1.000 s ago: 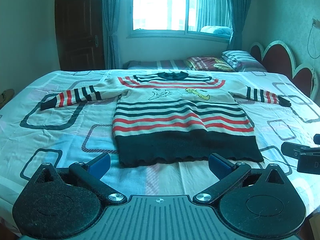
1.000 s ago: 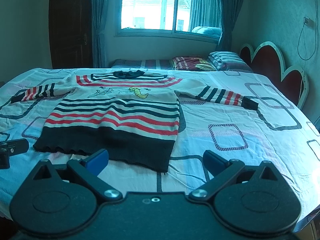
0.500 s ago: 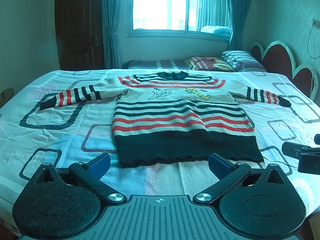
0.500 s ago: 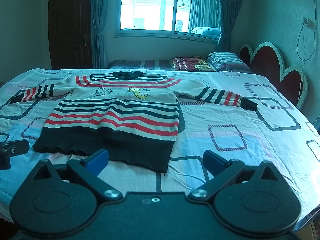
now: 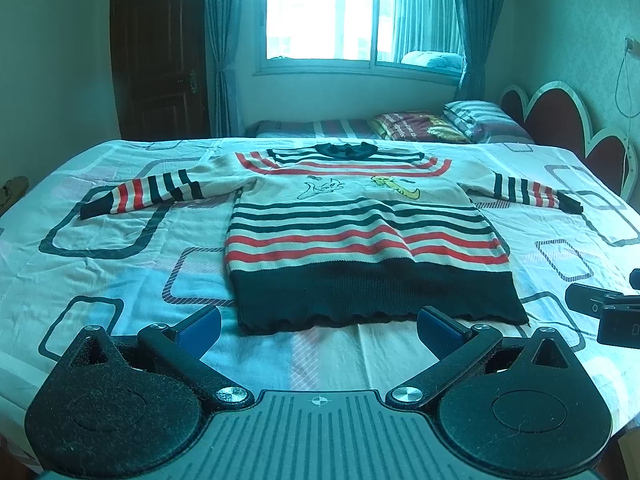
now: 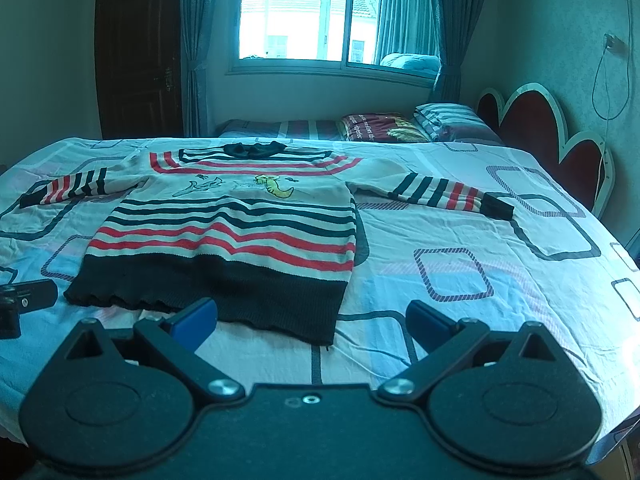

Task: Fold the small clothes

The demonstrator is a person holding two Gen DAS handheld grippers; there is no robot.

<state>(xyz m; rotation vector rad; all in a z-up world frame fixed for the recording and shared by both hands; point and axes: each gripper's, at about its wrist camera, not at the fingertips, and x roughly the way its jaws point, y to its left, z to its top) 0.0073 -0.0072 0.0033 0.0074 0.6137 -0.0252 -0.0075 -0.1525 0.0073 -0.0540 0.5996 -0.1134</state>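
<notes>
Striped sweater point(image 5: 360, 236) lying flat on bed point(image 5: 100, 264), sleeves spread. Left tongs point(image 5: 318, 326) and right tongs point(image 6: 312, 318) hovering near hem, both gaping apart, gripping nothing.

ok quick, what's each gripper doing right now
Left gripper: open, holding nothing, short of the sweater hem.
Right gripper: open, holding nothing.

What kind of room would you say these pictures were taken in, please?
Most likely a home bedroom: a striped sweater lies on a wide bed with a scalloped headboard, pillows and a curtained window behind.
</notes>
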